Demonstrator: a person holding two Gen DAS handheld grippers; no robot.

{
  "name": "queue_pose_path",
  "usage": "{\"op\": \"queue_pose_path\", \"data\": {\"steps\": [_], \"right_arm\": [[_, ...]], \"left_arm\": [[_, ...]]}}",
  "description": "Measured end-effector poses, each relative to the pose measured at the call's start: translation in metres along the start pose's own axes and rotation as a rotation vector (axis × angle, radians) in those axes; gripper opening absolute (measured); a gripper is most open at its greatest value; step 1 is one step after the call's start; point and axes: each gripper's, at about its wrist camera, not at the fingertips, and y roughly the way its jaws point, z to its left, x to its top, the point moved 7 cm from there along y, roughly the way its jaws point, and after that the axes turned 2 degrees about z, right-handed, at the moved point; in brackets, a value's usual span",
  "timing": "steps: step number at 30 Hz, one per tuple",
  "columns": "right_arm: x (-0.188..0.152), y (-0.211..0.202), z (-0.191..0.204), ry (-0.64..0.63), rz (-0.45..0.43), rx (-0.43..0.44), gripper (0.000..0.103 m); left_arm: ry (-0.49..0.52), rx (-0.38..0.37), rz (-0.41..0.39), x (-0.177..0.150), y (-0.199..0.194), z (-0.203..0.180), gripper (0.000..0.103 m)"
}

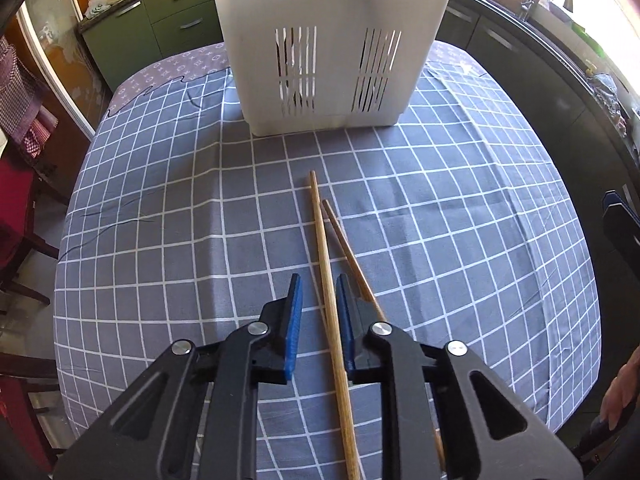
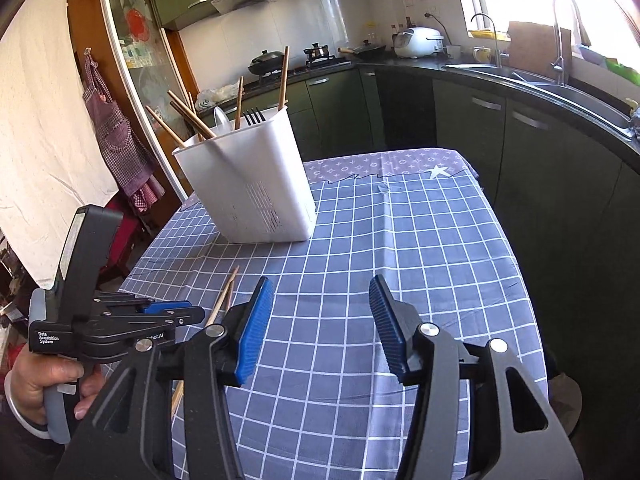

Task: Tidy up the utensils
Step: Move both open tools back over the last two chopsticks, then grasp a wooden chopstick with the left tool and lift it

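Observation:
Two wooden chopsticks lie on the checked cloth. The lighter chopstick [image 1: 325, 264] runs between the blue pads of my left gripper [image 1: 319, 292], which is open around it, low over the cloth. The darker chopstick [image 1: 347, 254] passes under the right finger. The white slotted utensil holder [image 1: 328, 48] stands at the far end of the table; in the right wrist view the holder [image 2: 256, 196] contains several chopsticks, a fork [image 2: 253, 117] and a spoon. My right gripper [image 2: 322, 294] is open and empty above the cloth, with the left gripper [image 2: 168, 314] to its left.
The blue-grey checked tablecloth [image 2: 420, 260] covers the table. Green cabinets, a stove with pans and a sink [image 2: 560, 84] line the far and right walls. A red chair [image 1: 16, 208] stands at the table's left.

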Motion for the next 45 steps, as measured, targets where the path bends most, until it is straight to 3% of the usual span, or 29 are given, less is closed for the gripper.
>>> {"op": "queue_pose_path", "data": {"steps": [16,19,24,28,35,41,45], "right_arm": [[0.000,0.008,-0.009,0.042,0.028,0.004,0.051],[-0.001,0.008,-0.007,0.040,0.031,0.003,0.051],[-0.001,0.007,-0.006,0.037,0.032,0.000,0.052],[-0.002,0.008,-0.006,0.039,0.040,-0.001,0.053],[-0.005,0.017,0.001,0.025,0.068,-0.009,0.054],[-0.012,0.045,0.041,-0.093,0.141,0.014,0.054],[-0.015,0.069,0.067,-0.163,0.187,0.012,0.054]], "left_arm": [[0.000,0.003,0.031,0.010,0.021,-0.007,0.016],[0.000,0.001,0.022,0.012,0.022,-0.006,0.008],[-0.020,-0.030,0.005,0.011,0.017,0.000,0.007],[-0.029,-0.043,-0.059,0.010,-0.005,0.007,0.007],[-0.014,-0.050,-0.243,0.003,-0.070,0.017,0.007],[0.006,-0.053,-0.382,-0.007,-0.115,0.021,0.007],[0.023,-0.047,-0.400,-0.009,-0.123,0.021,0.007]]}}
